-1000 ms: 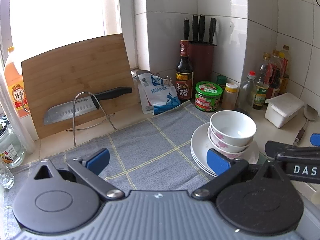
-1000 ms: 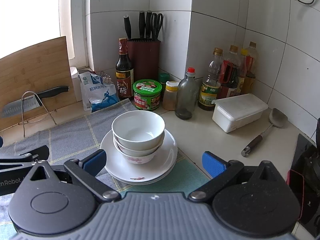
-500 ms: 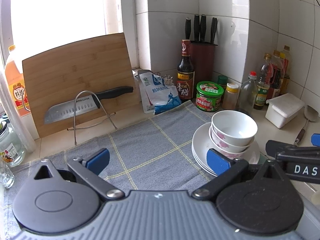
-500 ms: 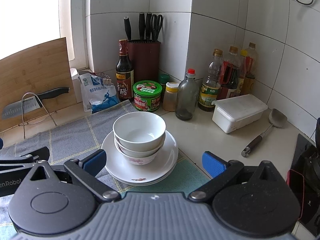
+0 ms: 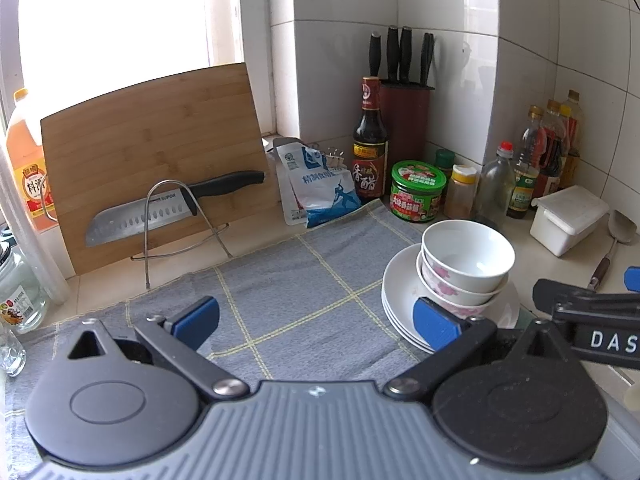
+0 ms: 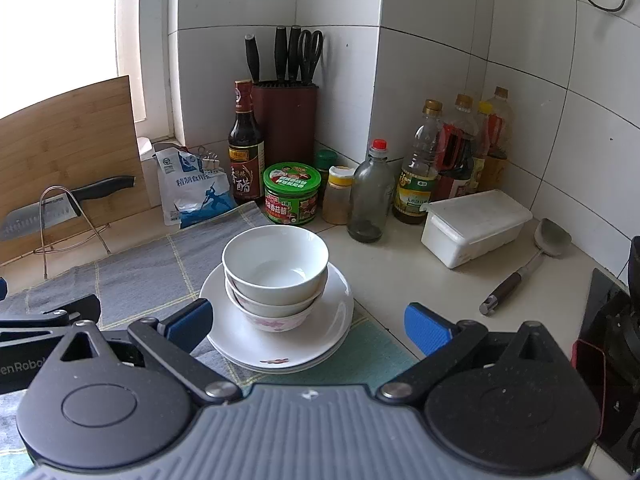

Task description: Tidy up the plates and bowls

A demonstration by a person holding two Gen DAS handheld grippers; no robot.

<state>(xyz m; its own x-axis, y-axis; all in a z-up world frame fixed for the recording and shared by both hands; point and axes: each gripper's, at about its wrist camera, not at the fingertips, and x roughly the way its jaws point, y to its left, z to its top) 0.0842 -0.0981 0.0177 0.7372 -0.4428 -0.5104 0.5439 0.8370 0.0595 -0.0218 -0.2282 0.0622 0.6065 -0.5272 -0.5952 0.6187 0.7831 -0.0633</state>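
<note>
- Left gripper (image 5: 316,320) sits low in the left wrist frame, jaws spread wide, nothing between them, only the grey cloth (image 5: 288,296) below.
- Its right blue pad (image 5: 434,322) overlaps the near edge of the plates (image 5: 400,300) in the picture; whether it touches, I cannot tell.
- The plates are at centre right of the left wrist frame, a stack of white ones, resting on the right edge of the cloth.
- Two bowls sit nested on the plates: a plain white bowl (image 5: 468,254) on top, a flowered bowl (image 5: 444,286) under it.
- Right gripper (image 6: 308,326) fills the bottom of the right wrist frame, jaws wide as well, holding nothing.
- In that view, the stack sits dead centre: white bowl (image 6: 276,266) in the flowered bowl (image 6: 272,316), both on the plates (image 6: 324,320), between the two blue pads but beyond them.
- The right gripper's left pad (image 6: 188,322) is just beside the plate rim.
- Upper left of the left wrist frame: a cutting board (image 5: 152,140) leans at the window, a knife (image 5: 160,212) on a wire rack in front.
- Back centre: a knife block (image 6: 286,120), a dark sauce bottle (image 6: 245,148), a green tin (image 6: 292,194).
- Right side of the right wrist frame: a white box (image 6: 476,226) and a ladle (image 6: 528,264) lie on the counter, well apart from the stack.
</note>
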